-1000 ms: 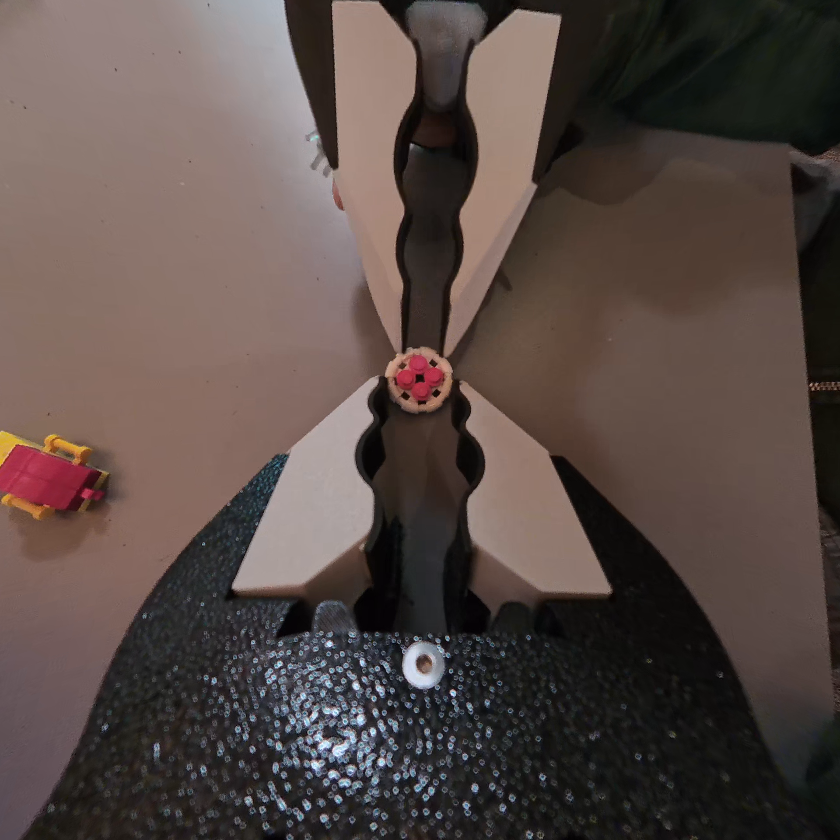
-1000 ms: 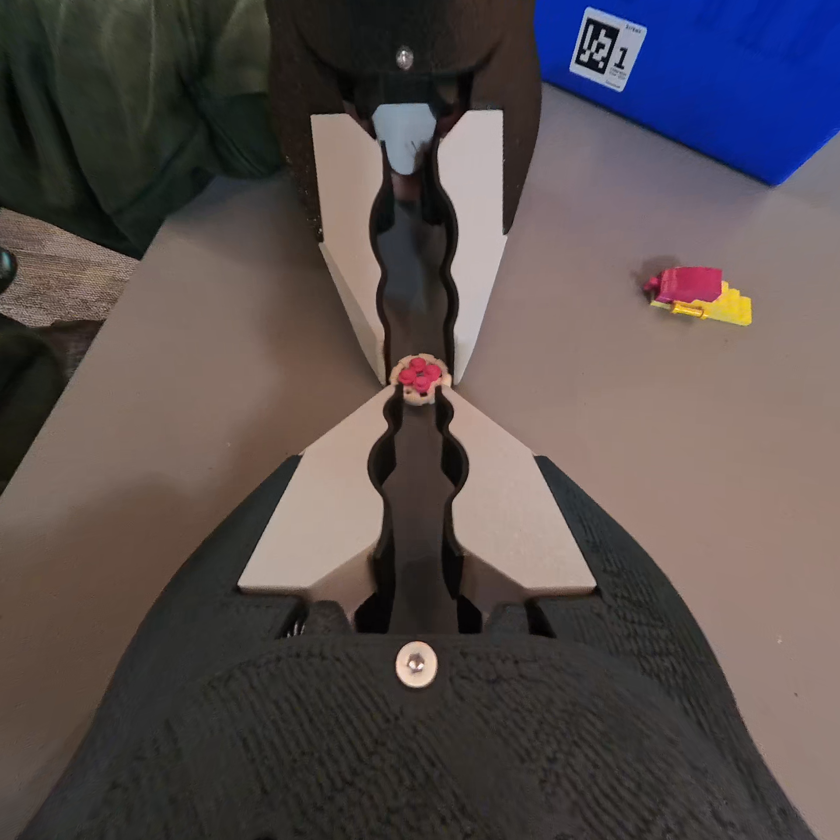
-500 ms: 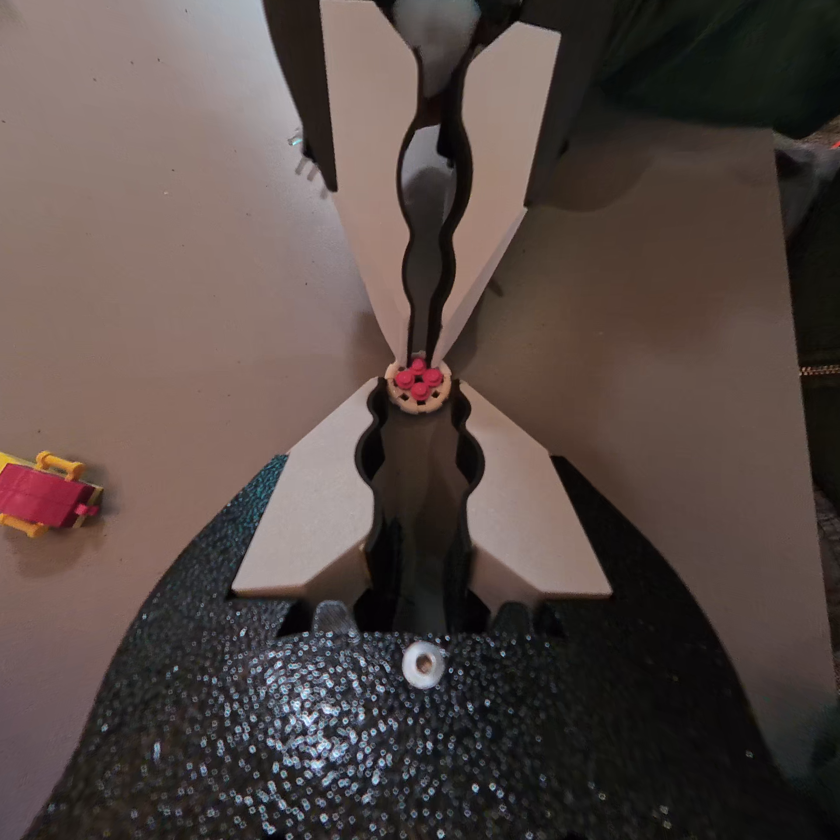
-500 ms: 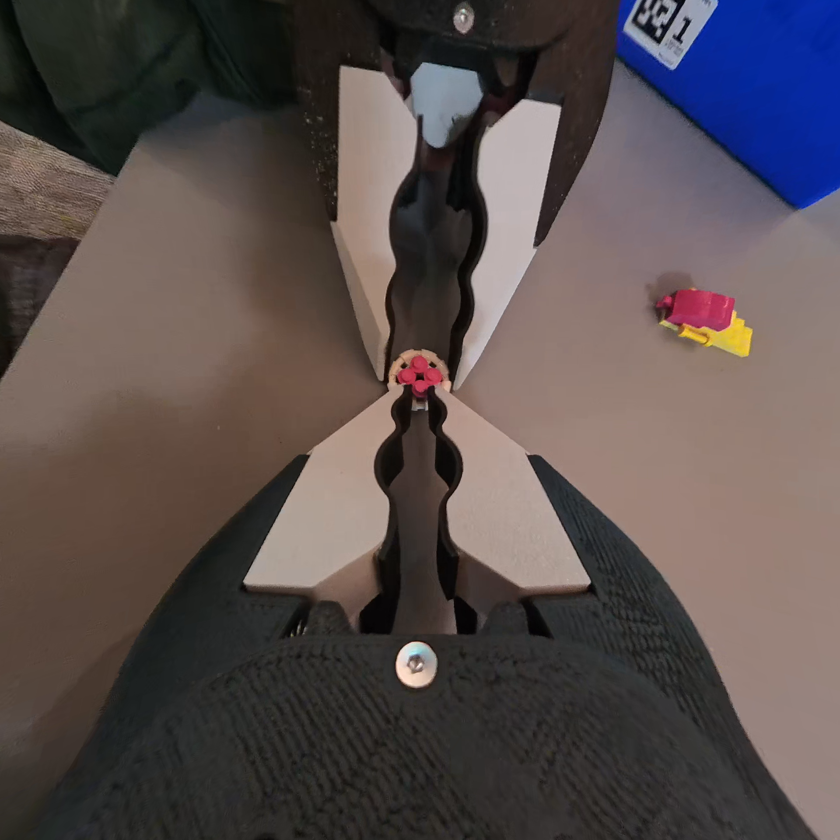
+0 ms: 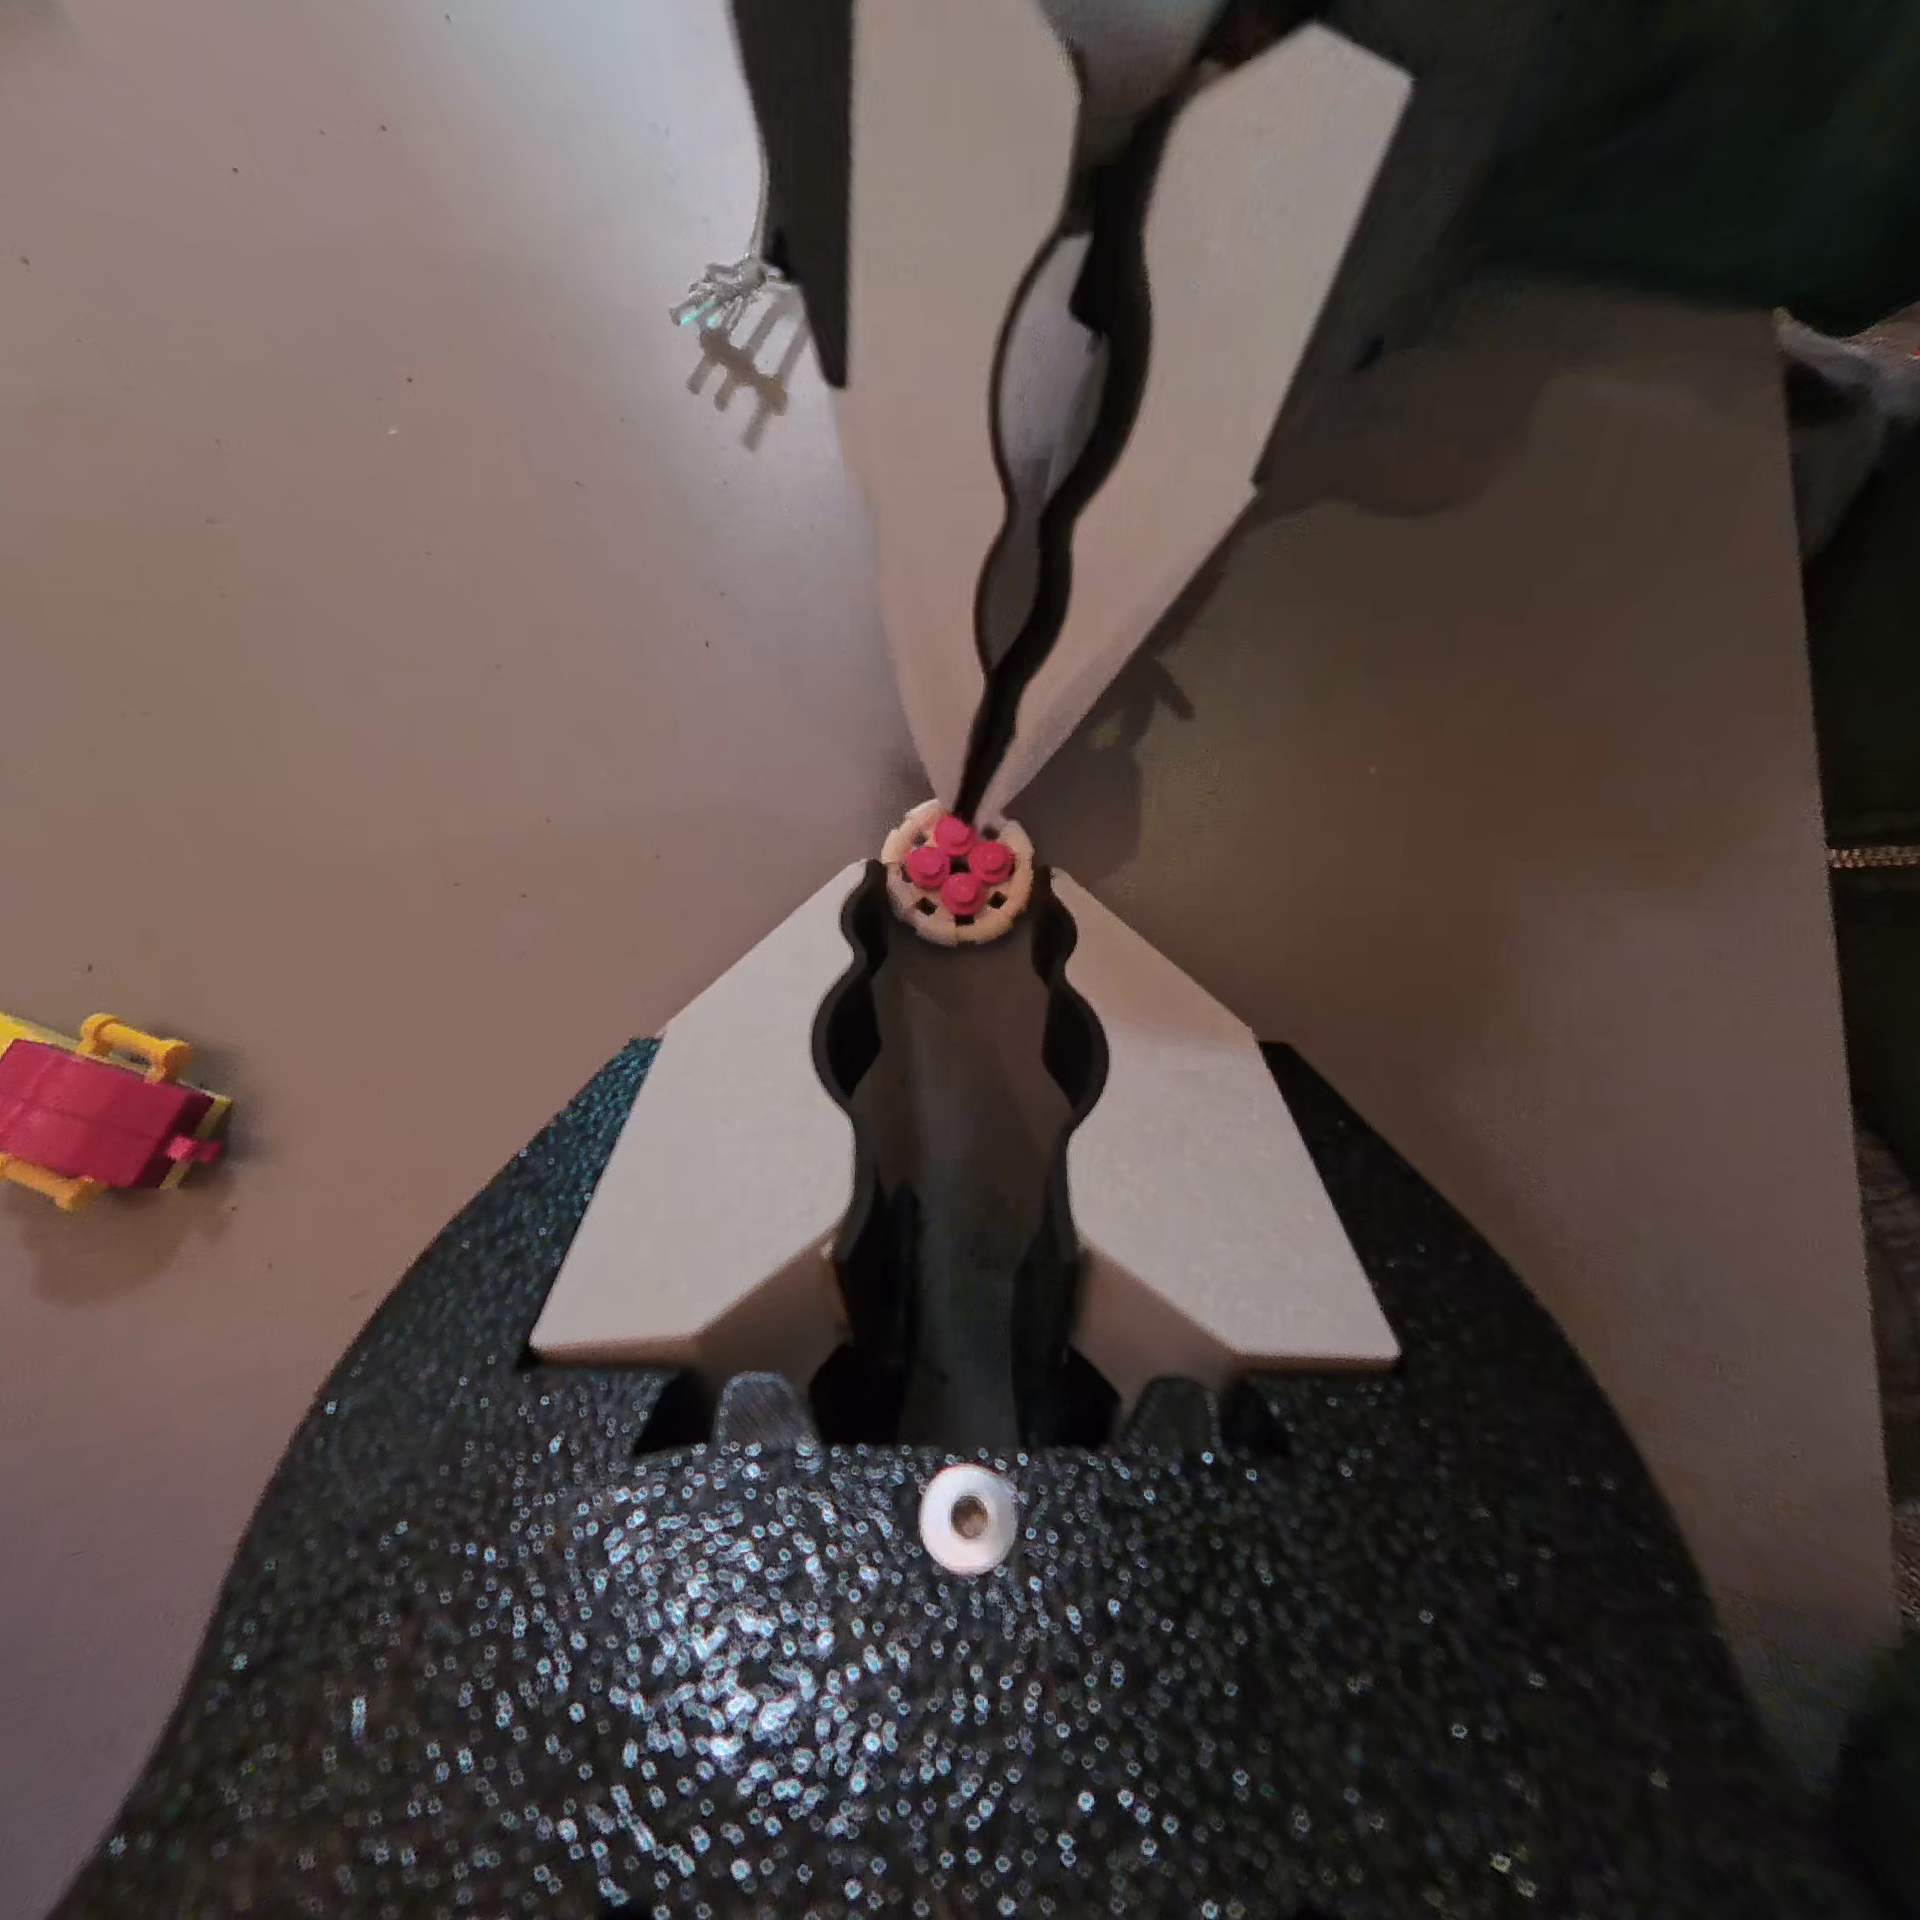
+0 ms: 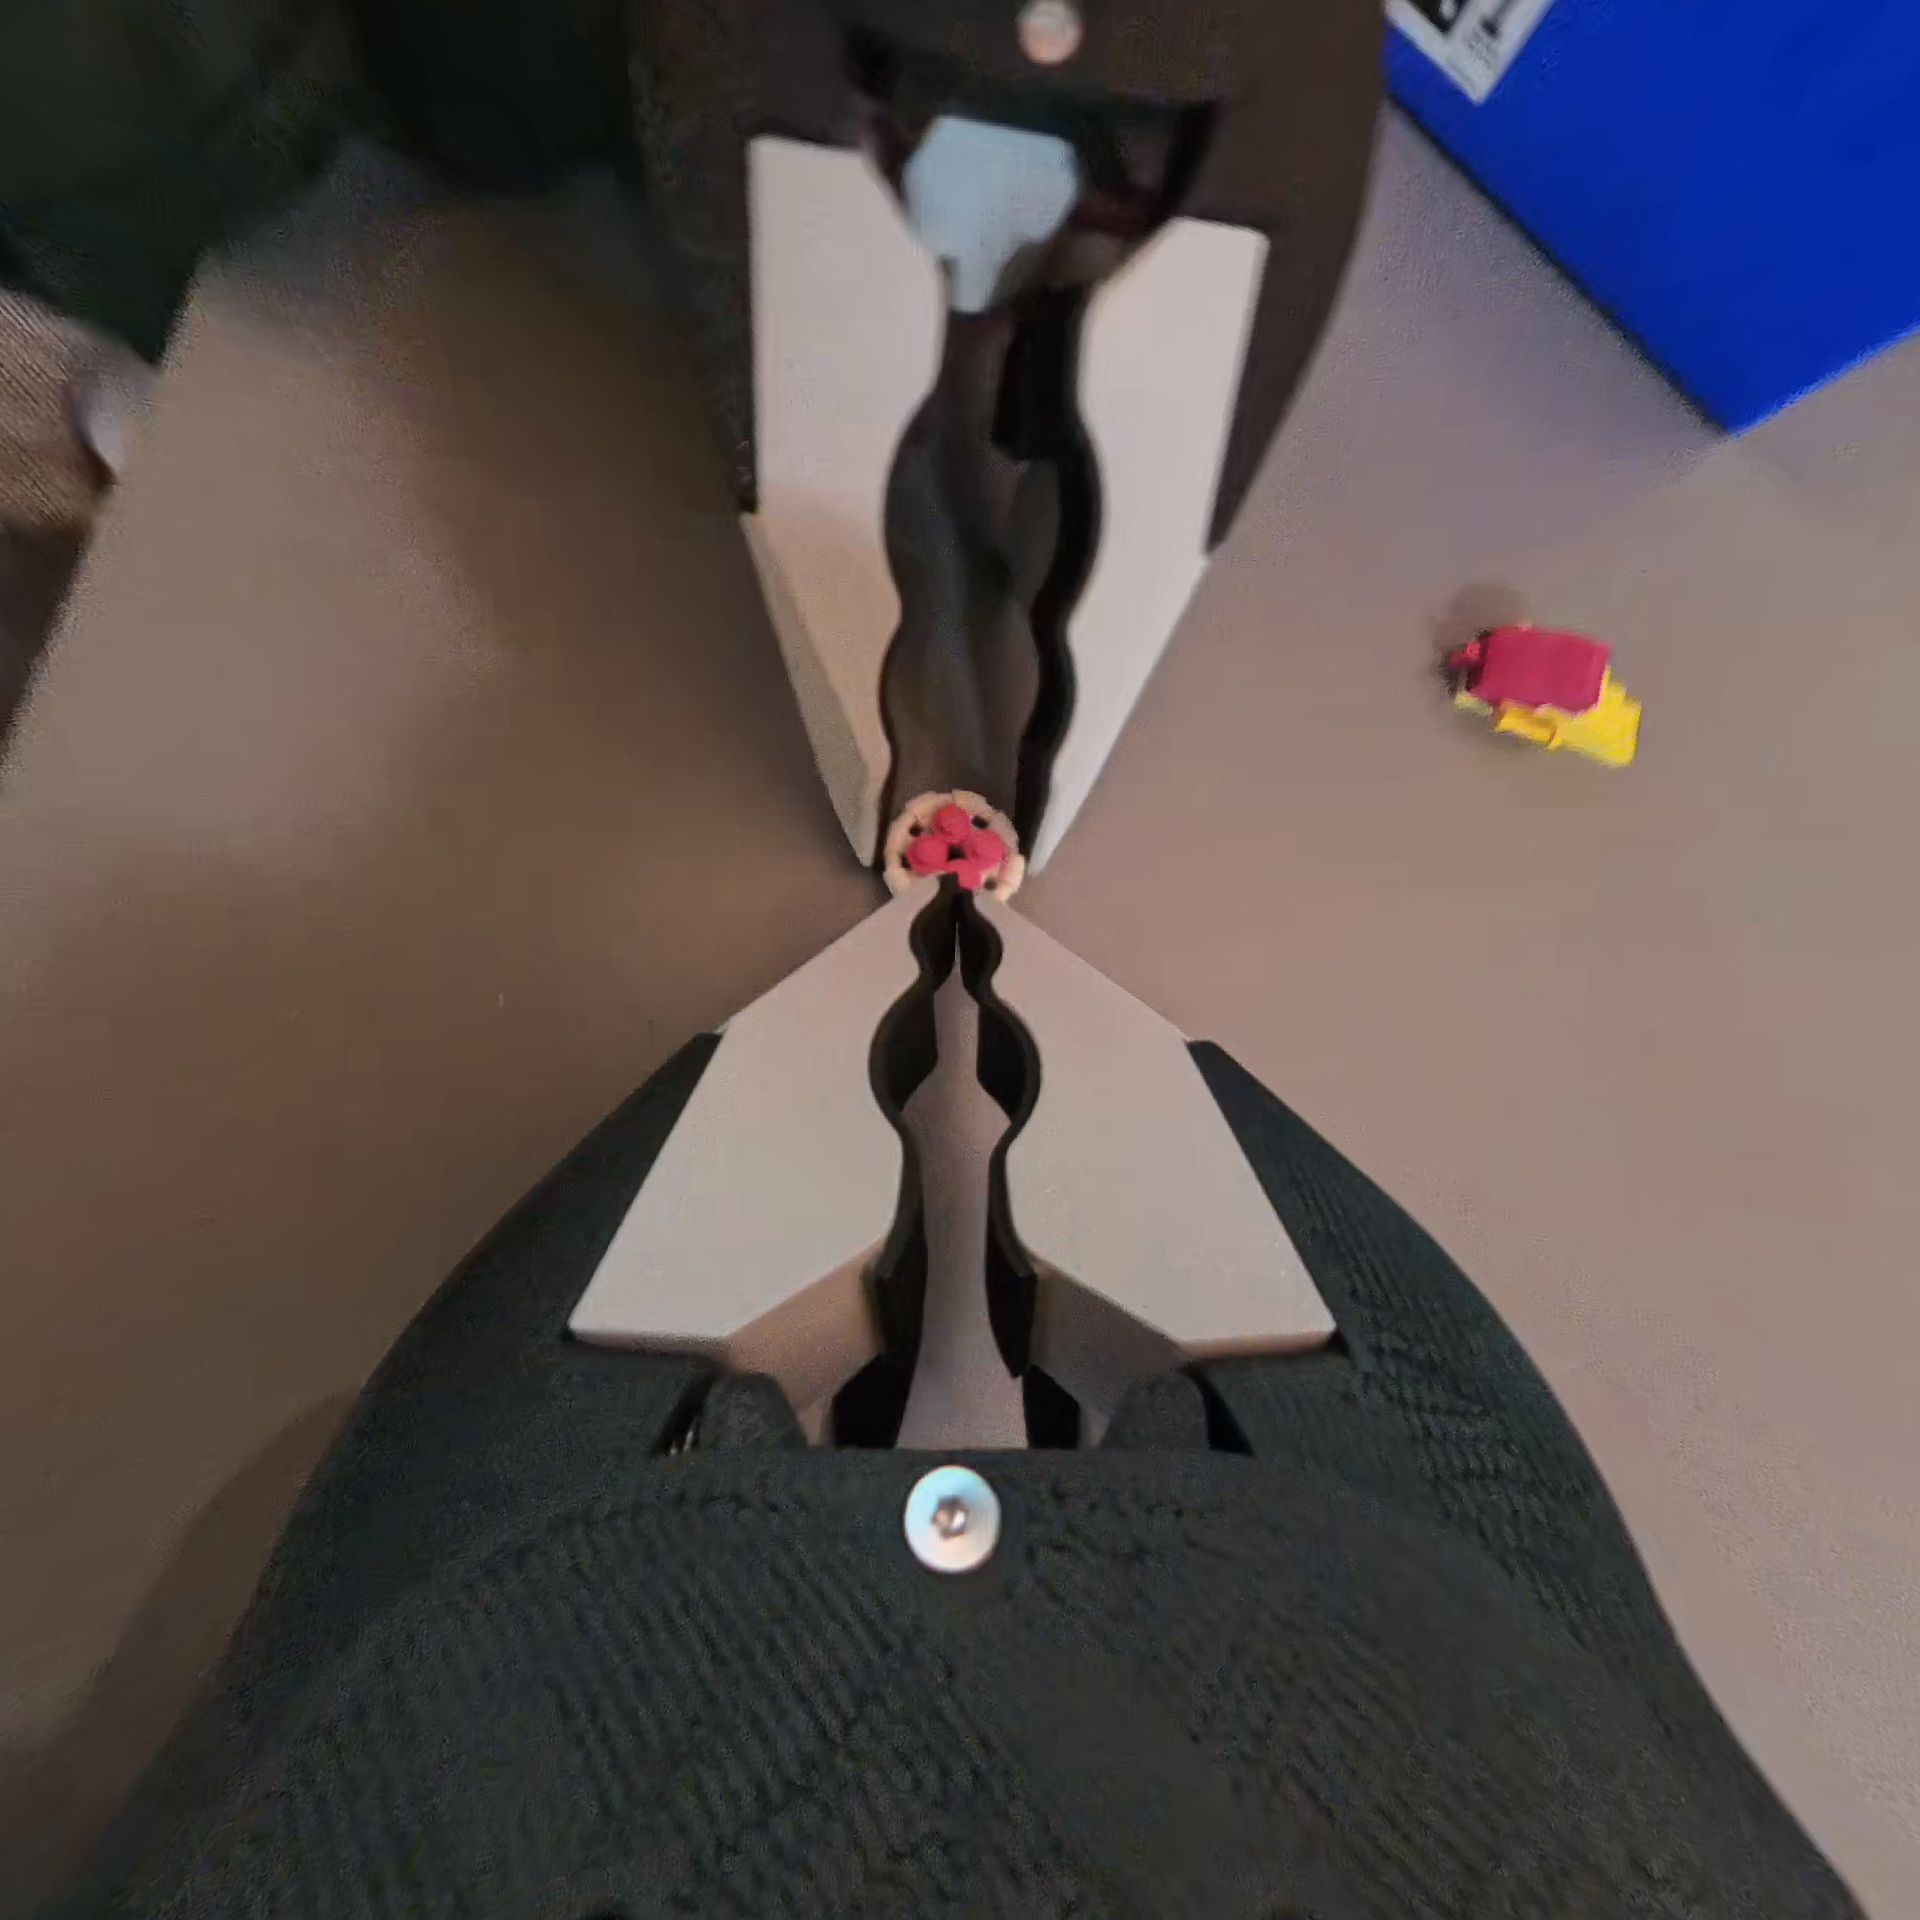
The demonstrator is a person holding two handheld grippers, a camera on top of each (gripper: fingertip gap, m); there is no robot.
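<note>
The light was dim and warm, and the flat tan counter (image 5: pixel 416 623) looked brownish. Soft dark shadows lay on it under the tools and beside the small red and yellow brick toy (image 5: pixel 99 1112). Tiny bright sparkles shone on the rough black plastic body (image 5: pixel 935 1714) in the left wrist view. The right wrist view was blurry, mostly at the top and around the brick toy (image 6: pixel 1543 694). The bright blue box (image 6: pixel 1704 177) looked smeared too. Straight edges bent near the picture sides in both views.
</note>
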